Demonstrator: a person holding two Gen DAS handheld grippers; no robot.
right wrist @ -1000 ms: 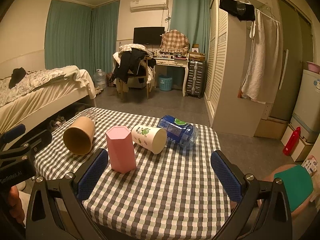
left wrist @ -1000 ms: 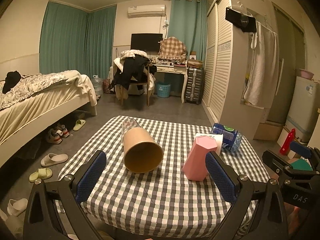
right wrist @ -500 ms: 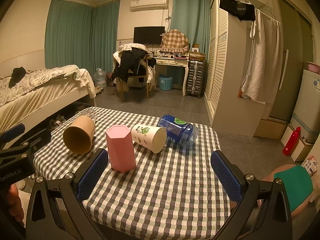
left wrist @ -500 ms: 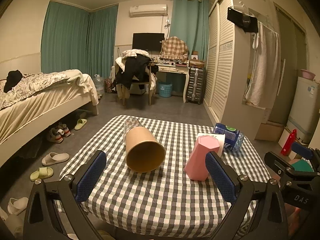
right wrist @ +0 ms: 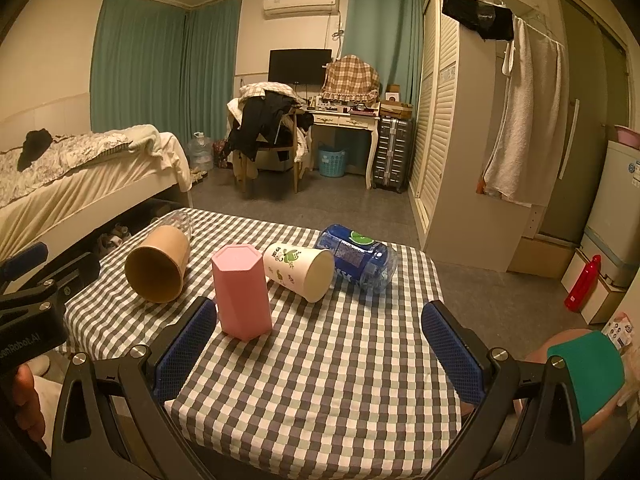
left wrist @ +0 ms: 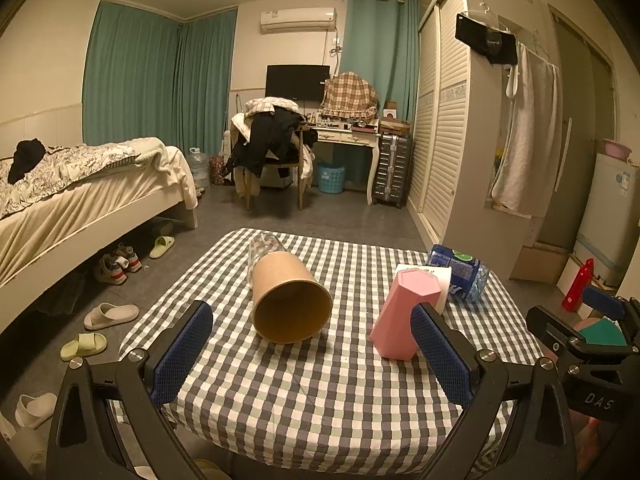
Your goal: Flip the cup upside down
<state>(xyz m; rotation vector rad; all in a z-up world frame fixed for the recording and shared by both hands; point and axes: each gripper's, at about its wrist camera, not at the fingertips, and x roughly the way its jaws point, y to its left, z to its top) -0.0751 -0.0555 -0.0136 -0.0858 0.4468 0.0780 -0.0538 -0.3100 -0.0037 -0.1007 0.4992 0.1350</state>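
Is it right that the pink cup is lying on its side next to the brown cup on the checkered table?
Not quite. The pink cup is standing up, closed end on top, as the right wrist view shows. The brown cup beside it is the one lying on its side on the checkered table.

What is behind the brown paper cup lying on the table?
A clear glass lies behind the brown paper cup, against its closed end. Only the glass's upper part shows; the cup hides the rest, including any contact.

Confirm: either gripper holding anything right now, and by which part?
Nothing held. Left gripper and right gripper both have jaws open and empty, short of the cups on the table.
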